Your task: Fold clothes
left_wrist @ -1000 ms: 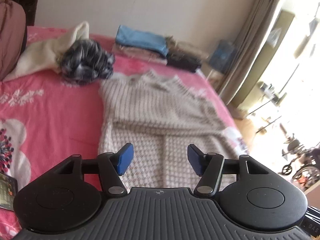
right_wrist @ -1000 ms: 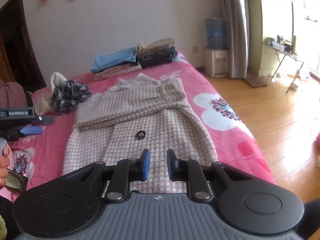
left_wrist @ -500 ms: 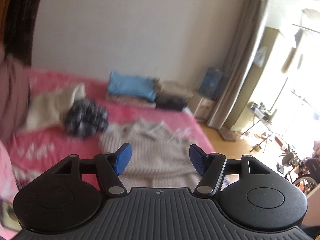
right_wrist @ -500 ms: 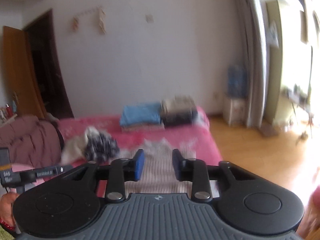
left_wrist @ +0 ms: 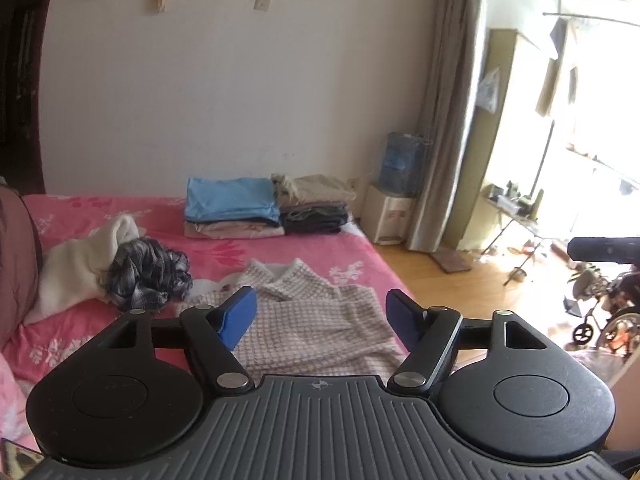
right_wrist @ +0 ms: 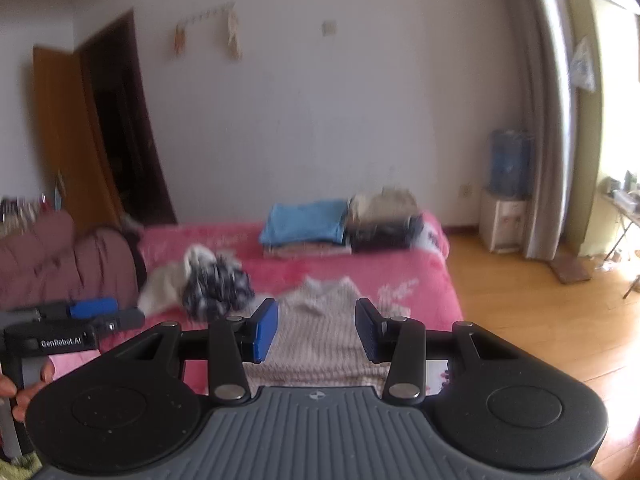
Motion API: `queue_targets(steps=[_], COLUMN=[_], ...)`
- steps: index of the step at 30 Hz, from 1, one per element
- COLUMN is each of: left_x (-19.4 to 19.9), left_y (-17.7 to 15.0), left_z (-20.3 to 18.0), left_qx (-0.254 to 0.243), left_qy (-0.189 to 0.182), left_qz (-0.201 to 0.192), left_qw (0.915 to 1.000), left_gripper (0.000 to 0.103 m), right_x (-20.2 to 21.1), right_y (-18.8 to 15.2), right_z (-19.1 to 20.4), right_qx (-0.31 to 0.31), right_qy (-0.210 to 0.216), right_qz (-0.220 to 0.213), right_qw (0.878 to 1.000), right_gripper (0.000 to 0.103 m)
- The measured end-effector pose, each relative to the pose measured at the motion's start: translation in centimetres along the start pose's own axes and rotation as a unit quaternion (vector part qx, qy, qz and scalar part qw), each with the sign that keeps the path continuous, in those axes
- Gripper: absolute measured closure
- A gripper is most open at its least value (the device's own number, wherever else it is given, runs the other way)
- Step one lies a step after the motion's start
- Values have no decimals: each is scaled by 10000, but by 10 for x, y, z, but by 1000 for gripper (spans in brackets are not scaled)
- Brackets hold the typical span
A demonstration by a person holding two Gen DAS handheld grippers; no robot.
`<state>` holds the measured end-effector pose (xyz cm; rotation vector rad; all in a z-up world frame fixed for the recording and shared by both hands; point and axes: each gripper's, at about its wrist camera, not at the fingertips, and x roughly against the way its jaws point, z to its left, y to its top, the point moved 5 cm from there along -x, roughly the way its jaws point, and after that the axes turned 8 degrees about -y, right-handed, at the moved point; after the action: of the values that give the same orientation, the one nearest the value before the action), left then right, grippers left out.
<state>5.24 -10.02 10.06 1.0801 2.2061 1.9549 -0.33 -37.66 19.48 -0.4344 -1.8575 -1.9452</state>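
The left gripper (left_wrist: pixel 321 316) hangs in the air above the near end of the bed, its blue pads (left_wrist: pixel 238 317) spread wide with nothing between them. The right gripper (right_wrist: pixel 316 330) is likewise raised and spread apart, empty, though a little less wide. In the right wrist view the left gripper shows at the left edge, gripped by a hand (right_wrist: pixel 16 390) of which only fingers are visible.

Just beyond both sets of fingers lies the checked beige garment (left_wrist: pixel 316 320), spread flat on the pink floral bedspread (left_wrist: pixel 72 216) with its collar pointing away and its sleeves folded across the chest (the right wrist view is blurred, so the weave cannot be made out there).

Farther up the bed, to the left, a crumpled dark plaid garment (left_wrist: pixel 148 272) rests against a cream one (left_wrist: pixel 76 264). Against the far wall sit two folded stacks side by side: a blue-topped stack (left_wrist: pixel 232 204) and a darker stack (left_wrist: pixel 314 204) topped in beige. Past the bed corner stands a water dispenser (left_wrist: pixel 396 196) beside a grey curtain (left_wrist: pixel 448 100).
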Motion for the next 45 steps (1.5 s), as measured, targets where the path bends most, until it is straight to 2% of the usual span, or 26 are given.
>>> queue_targets(steps=[5,10,14,17,20,23,26,32,34,39,41,45], left_x=[-79,-149,-192,-211,-209,-192,-169,-114,-96,-66,-55,-48], left_y=[-34,-77,-108,-117,-113,-103,-97,-95,-89,-67,-62,-65], left_z=[43,83,111,126,137,138,134,106,91,57,50,53], left_qx=[331,496,544,798,1379,1594,1526,1061,1049,1019,929,993], left_qy=[10,-202,-464,-443,-369,-257,-186,143,98,-63,-39,152], left_qz=[199,275,492,784,982,1033,866,310,222,182,44,-22], left_qw=[9993,9982,9962,9927,9849,9815,9843,9938,9942,9946,9957,9949], left_gripper=[30,30,30,30,30,30,30,30,30,30,30,30], right_x=[-91,-199,-275,-306,-303,-300,-297,-285,-253,-190,-178,-193], right_y=[-16,-58,-102,-120,-115,-110,-105,-96,-96,-49,-32,-27], right_z=[-2,7,2,-3,-3,-3,-2,-3,-8,-32,-36,-40], right_qx=[305,539,627,523,390,256,123,-135,-171,-302,-67,85], right_qy=[222,398,266,221,141,61,-19,-196,-352,-688,-863,-819], right_qz=[398,1098,1630,1948,1837,1725,1613,1366,1166,570,260,171], right_qw=[9985,9917,9843,9792,9821,9847,9868,9903,9924,9955,9959,9965], right_gripper=[58,58,58,58,58,59,59,59,59,59,59,59])
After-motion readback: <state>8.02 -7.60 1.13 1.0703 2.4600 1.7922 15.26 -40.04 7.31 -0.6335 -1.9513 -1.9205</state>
